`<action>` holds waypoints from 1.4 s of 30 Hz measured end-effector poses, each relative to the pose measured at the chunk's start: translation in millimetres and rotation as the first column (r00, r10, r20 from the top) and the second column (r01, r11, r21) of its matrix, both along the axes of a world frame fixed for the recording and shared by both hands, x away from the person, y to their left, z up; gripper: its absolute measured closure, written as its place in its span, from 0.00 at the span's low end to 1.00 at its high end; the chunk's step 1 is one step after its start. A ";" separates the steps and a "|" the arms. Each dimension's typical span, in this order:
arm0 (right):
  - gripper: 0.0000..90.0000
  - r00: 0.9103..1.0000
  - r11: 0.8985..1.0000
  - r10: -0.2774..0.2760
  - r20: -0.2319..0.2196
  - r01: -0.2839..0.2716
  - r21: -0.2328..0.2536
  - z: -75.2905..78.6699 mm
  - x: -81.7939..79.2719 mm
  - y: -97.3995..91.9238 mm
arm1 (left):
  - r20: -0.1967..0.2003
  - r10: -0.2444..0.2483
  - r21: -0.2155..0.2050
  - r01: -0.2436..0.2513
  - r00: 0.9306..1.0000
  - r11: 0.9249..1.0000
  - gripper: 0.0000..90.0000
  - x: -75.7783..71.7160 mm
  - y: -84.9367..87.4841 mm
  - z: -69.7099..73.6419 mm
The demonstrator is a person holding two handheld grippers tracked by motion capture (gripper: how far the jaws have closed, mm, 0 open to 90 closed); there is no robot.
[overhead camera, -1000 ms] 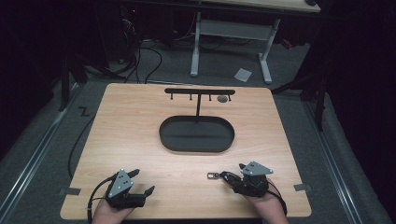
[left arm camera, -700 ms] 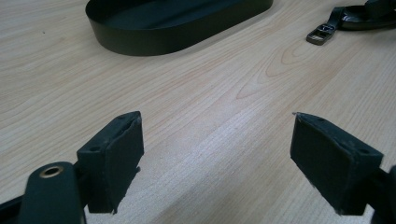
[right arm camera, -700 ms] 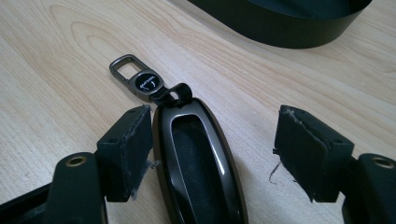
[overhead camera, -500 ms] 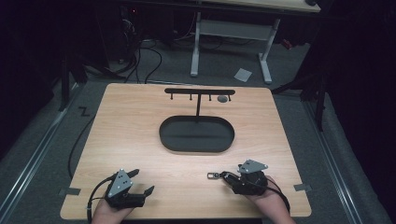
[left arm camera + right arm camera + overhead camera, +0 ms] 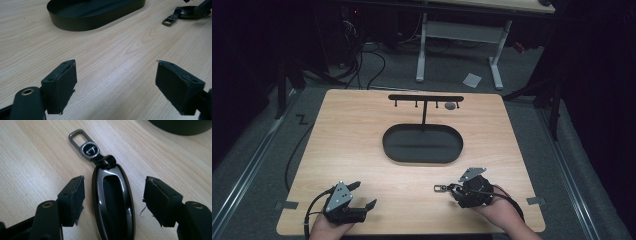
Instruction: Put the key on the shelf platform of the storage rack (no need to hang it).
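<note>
Right tool straddles the key fob, jaws just closing but untouching; centre pads, squeeze evenly toward twelve o'clock.

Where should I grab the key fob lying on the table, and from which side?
Grip the key fob across its long, narrow body, one pad on each long edge, coming down from above. It lies flat on the wooden table, and the right gripper already straddles it with open jaws. Avoid the clasp ring; it looks thin and loose.

Bare bench lies open between both hands, while the oval tray and hook stand block the middle beyond.
</note>
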State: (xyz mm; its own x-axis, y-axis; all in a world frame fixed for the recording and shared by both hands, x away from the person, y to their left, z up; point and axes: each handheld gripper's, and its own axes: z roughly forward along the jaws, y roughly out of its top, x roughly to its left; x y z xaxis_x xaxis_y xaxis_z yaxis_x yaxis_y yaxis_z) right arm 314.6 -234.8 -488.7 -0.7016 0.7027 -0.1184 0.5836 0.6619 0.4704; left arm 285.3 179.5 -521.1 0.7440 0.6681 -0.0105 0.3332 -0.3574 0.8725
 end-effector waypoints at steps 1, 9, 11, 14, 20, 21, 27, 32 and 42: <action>0.37 1.000 1.000 0.000 -0.008 0.000 -0.015 0.5 0.5 0.9 | -0.001 0.001 -0.001 -0.001 1.000 1.000 0.20 0.0 0.0 0.0; 0.36 0.996 0.995 0.020 -0.092 -0.029 -0.098 5.7 4.4 7.2 | -0.002 -0.003 -0.002 0.003 1.000 1.000 0.20 0.6 -0.4 0.0; 0.35 0.993 0.992 0.027 -0.113 -0.041 -0.119 6.3 5.2 9.1 | -0.003 -0.004 -0.001 0.004 1.000 1.000 0.20 0.6 -0.4 -0.1; 0.35 0.990 0.986 0.044 -0.136 -0.065 -0.151 6.4 7.5 10.6 | -0.004 -0.003 -0.001 0.003 1.000 1.000 0.20 0.7 -0.6 -0.4; 0.33 0.979 0.978 0.055 -0.194 -0.092 -0.188 7.1 14.1 13.5 | -0.008 -0.011 0.004 0.011 1.000 1.000 0.20 0.8 -2.1 -1.1; 0.31 0.976 0.976 0.062 -0.207 -0.102 -0.191 6.6 15.4 14.3 | -0.007 -0.012 0.006 0.012 1.000 1.000 0.20 0.8 -2.3 -1.1; 0.25 0.965 0.968 0.067 -0.252 -0.125 -0.219 3.4 21.5 21.3 | -0.008 -0.008 0.003 0.008 1.000 1.000 0.20 0.8 -1.2 -0.6; 0.30 0.960 0.957 0.059 -0.275 -0.133 -0.256 1.6 26.1 25.7 | -0.010 -0.009 0.001 0.009 1.000 1.000 0.20 1.0 -1.1 -0.8; 0.35 0.941 0.947 0.033 -0.337 -0.137 -0.290 -0.4 38.5 27.6 | -0.005 -0.009 0.001 0.009 1.000 1.000 0.20 1.2 -0.8 -0.5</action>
State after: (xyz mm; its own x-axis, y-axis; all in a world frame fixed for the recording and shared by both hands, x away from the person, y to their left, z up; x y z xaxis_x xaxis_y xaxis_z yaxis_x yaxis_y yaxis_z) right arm 353.0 -207.2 -489.1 -0.7928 0.6050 -0.0736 0.6044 0.7960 0.0330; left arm 286.5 178.7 -521.6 0.7498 0.6615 -0.0135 0.3345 -0.3613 0.8704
